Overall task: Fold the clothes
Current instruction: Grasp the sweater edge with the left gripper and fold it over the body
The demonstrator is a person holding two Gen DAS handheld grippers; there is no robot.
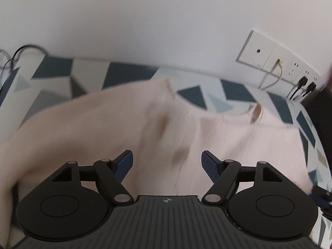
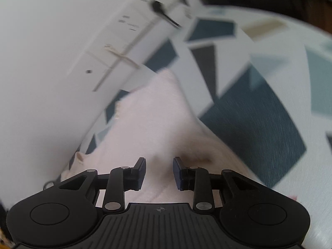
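Observation:
A pale pink garment [image 1: 116,124] lies spread on a surface covered with a blue, grey and white geometric cloth [image 1: 128,72]. It looks blurred by motion. My left gripper [image 1: 167,161] hovers over its near part, open wide, with nothing between the blue pads [image 1: 209,164]. In the right wrist view the same pink garment [image 2: 149,120] runs away from me toward the wall, with a fold bunched near the fingers. My right gripper [image 2: 159,171] is open above that fold, its pads [image 2: 178,172] apart with only cloth showing behind the gap.
A white wall [image 1: 145,20] stands right behind the surface, with a socket panel [image 1: 278,60] holding a beige cable and black plugs [image 1: 307,85]. Dark cables [image 1: 18,56] hang at the far left. A dark object [image 1: 323,108] borders the right edge.

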